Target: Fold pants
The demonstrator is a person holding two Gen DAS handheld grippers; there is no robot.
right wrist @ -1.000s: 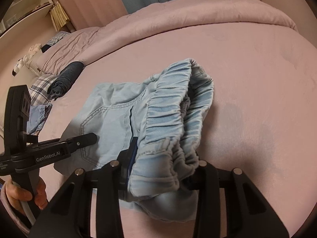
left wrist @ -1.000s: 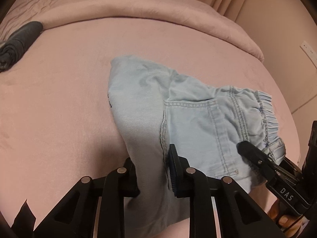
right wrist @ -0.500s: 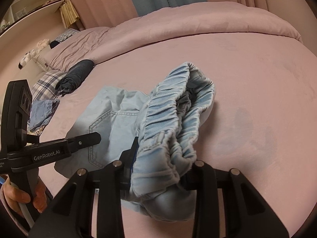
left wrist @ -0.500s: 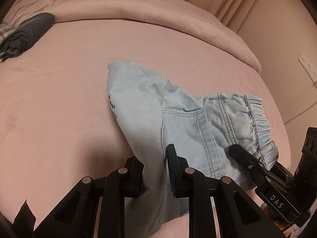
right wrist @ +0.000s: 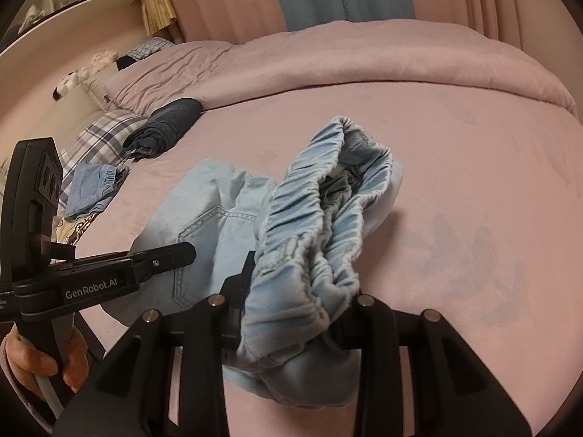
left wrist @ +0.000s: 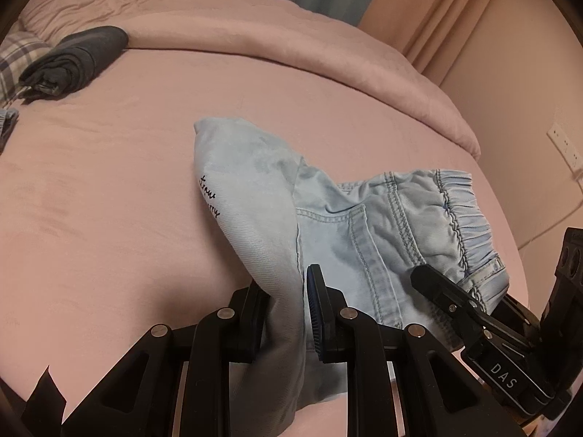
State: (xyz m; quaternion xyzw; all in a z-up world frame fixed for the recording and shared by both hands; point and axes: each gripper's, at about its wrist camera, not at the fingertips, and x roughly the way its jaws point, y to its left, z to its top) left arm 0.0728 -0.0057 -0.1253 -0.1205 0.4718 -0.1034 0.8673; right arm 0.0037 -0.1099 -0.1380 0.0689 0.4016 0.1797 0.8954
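Light blue denim pants (left wrist: 346, 225) lie partly folded on the pink bed, raised at the near edge. My left gripper (left wrist: 288, 313) is shut on the folded leg side of the pants. My right gripper (right wrist: 291, 313) is shut on the bunched elastic waistband (right wrist: 328, 211). The right gripper shows in the left wrist view (left wrist: 455, 302) at the waistband end. The left gripper shows in the right wrist view (right wrist: 160, 258) over the pocket side of the pants (right wrist: 211, 218).
A rolled dark grey garment (left wrist: 76, 58) lies at the far left of the bed, also in the right wrist view (right wrist: 167, 123). Another blue garment (right wrist: 94, 185) lies on a plaid pillow (right wrist: 102, 134). A folded pink duvet (left wrist: 291, 40) runs along the far side.
Both grippers have lifted and pulled back a little with the pants still held. The views tilt upward and more of the far bed and curtain shows.
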